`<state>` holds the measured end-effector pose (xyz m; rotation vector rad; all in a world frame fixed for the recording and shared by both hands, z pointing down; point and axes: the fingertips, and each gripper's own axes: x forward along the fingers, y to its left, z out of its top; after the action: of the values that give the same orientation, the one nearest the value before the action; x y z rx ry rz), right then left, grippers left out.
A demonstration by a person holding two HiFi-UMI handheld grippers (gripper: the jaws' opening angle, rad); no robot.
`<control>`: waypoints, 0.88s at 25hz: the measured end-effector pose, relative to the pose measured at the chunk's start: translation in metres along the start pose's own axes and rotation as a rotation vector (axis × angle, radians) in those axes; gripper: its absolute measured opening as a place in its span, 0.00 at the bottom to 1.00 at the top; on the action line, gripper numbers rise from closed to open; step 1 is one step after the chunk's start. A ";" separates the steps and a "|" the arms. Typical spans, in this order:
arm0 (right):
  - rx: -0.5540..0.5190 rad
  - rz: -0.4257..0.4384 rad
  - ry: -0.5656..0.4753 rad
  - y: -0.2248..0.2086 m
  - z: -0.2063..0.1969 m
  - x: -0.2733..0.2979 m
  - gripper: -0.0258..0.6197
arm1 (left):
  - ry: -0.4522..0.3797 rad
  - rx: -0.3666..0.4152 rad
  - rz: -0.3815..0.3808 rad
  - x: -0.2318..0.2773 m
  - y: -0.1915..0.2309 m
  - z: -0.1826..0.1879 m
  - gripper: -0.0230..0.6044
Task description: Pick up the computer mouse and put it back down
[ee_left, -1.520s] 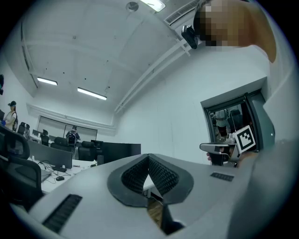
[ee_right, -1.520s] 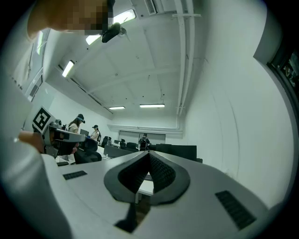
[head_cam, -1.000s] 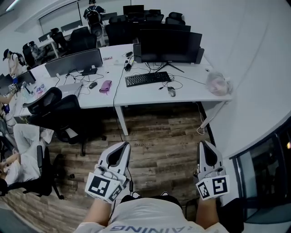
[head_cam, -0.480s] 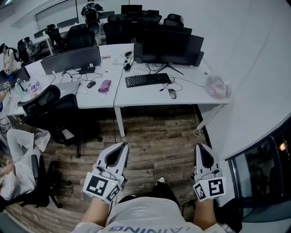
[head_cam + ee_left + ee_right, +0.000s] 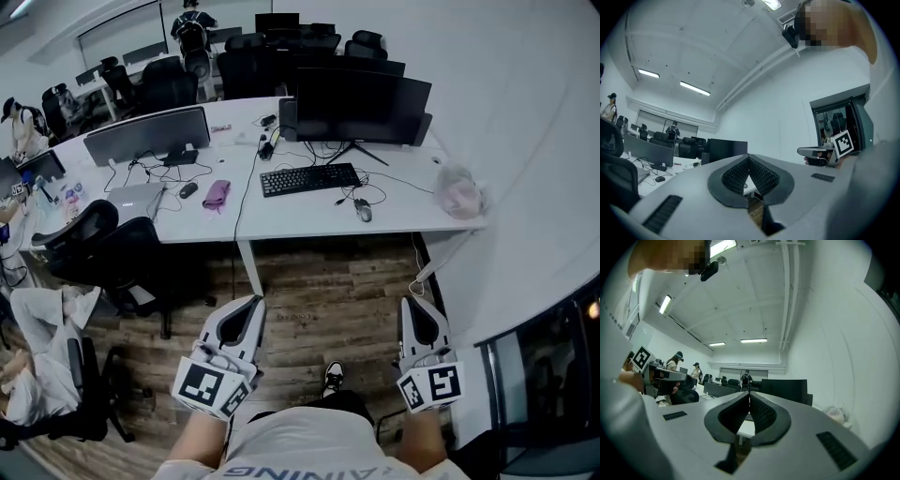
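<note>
Now the white desk (image 5: pixel 309 214) sits lower and nearer in the head view than a second ago, so the person seems to be walking up to it. The computer mouse (image 5: pixel 363 210) lies on it just right of the keyboard (image 5: pixel 310 178), well apart from both tools. The left gripper (image 5: pixel 253 302) and right gripper (image 5: pixel 410 305) have their jaws pressed together on nothing, so the pickup has not begun.
</note>
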<state>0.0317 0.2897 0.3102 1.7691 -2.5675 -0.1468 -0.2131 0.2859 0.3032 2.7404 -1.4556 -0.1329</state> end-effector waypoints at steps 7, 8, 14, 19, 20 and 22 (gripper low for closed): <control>0.014 0.023 0.003 -0.053 -0.006 0.050 0.07 | 0.023 0.000 0.017 0.068 0.004 -0.004 0.05; 0.016 0.024 0.006 -0.062 -0.008 0.056 0.07 | 0.026 -0.001 0.018 0.079 0.004 -0.005 0.05; 0.031 0.013 0.027 -0.123 -0.024 0.082 0.07 | 0.041 -0.007 0.012 0.146 -0.005 -0.014 0.05; 0.047 0.000 0.042 -0.180 -0.039 0.098 0.07 | 0.056 -0.001 0.007 0.203 -0.021 -0.023 0.05; 0.052 -0.002 0.047 -0.190 -0.043 0.101 0.07 | 0.058 -0.001 0.008 0.212 -0.023 -0.026 0.05; 0.063 0.002 0.054 -0.205 -0.051 0.108 0.07 | 0.063 0.002 0.012 0.229 -0.026 -0.029 0.05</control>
<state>0.1876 0.1134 0.3386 1.7646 -2.5639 -0.0170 -0.0612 0.1103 0.3168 2.7108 -1.4565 -0.0446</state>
